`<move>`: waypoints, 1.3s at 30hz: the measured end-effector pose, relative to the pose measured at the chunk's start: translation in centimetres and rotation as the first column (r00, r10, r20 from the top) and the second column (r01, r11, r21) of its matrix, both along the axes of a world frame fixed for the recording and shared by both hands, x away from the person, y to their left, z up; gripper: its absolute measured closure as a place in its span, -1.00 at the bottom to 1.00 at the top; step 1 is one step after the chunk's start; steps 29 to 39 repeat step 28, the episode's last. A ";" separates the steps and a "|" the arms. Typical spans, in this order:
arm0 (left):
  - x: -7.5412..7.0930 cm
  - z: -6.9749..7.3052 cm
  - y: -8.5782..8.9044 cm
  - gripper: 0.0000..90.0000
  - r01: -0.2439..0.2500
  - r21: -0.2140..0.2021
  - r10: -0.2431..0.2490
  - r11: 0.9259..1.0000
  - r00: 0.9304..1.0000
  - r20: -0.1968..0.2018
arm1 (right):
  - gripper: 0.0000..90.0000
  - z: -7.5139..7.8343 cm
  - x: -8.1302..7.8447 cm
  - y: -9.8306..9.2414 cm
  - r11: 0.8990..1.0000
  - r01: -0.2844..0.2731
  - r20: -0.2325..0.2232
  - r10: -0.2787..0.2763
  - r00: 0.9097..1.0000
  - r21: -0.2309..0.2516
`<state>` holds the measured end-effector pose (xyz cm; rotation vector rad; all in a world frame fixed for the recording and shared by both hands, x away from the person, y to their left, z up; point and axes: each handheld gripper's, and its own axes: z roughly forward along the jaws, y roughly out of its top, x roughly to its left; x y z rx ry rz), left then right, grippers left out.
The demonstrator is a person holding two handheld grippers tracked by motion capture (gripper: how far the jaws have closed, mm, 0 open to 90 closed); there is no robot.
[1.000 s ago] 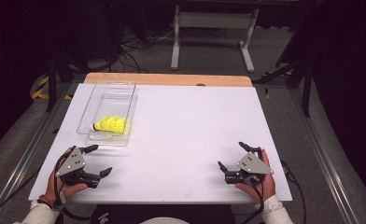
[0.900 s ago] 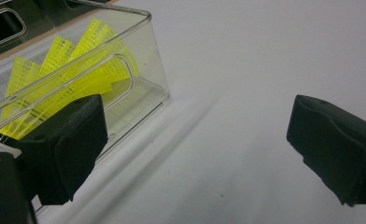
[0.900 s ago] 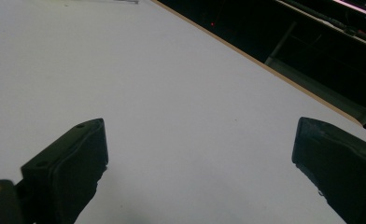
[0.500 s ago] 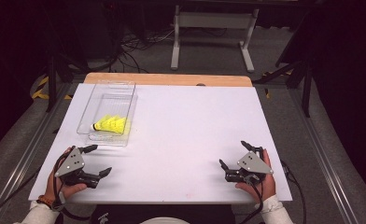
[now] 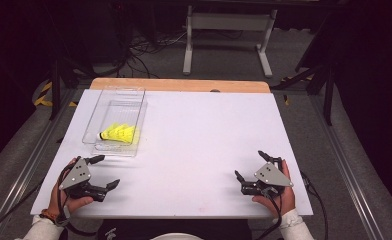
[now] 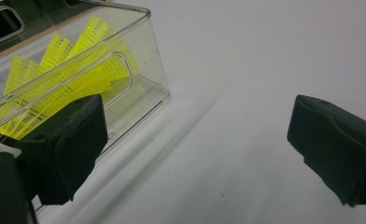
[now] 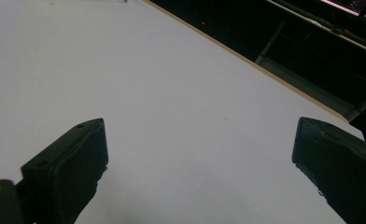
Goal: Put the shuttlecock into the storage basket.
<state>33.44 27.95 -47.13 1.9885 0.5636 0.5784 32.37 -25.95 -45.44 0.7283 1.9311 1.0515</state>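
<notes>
Nothing looks started: the yellow mesh-skirted shuttlecock (image 5: 118,133) lies inside the clear plastic box (image 5: 115,93). Just short of that box, the left claw (image 5: 104,172) gapes empty; the right claw (image 5: 249,165), well apart, likewise.

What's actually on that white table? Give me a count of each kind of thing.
Clear plastic bins: 2, set end to end
Yellow shuttlecocks: at least 1 in the nearer bin; the left gripper view hints at several nested, exact number unclear
Hand-held grippers: 2, the left gripper and the right gripper, both open and empty
Total: at least 5
</notes>
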 end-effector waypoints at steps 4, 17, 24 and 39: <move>0.0 0.0 0.0 -0.87 0.001 0.002 -0.001 1.000 1.000 0.000 | -0.90 0.0 0.0 0.0 1.000 -0.001 0.001 0.001 1.000 0.005; 0.1 0.0 0.1 -0.87 -0.004 0.006 0.004 1.000 1.000 -0.004 | -0.90 -0.1 0.0 -0.2 1.000 -0.009 -0.002 0.009 1.000 0.006; 0.2 0.0 0.1 -0.87 -0.003 0.004 0.003 1.000 1.000 -0.004 | -0.90 -0.1 0.1 -0.2 1.000 -0.005 -0.006 0.005 1.000 0.003; 0.4 0.0 0.0 -0.87 -0.008 0.000 0.008 1.000 1.000 -0.008 | -0.90 -0.2 0.1 -0.2 1.000 -0.002 -0.010 0.002 1.000 0.008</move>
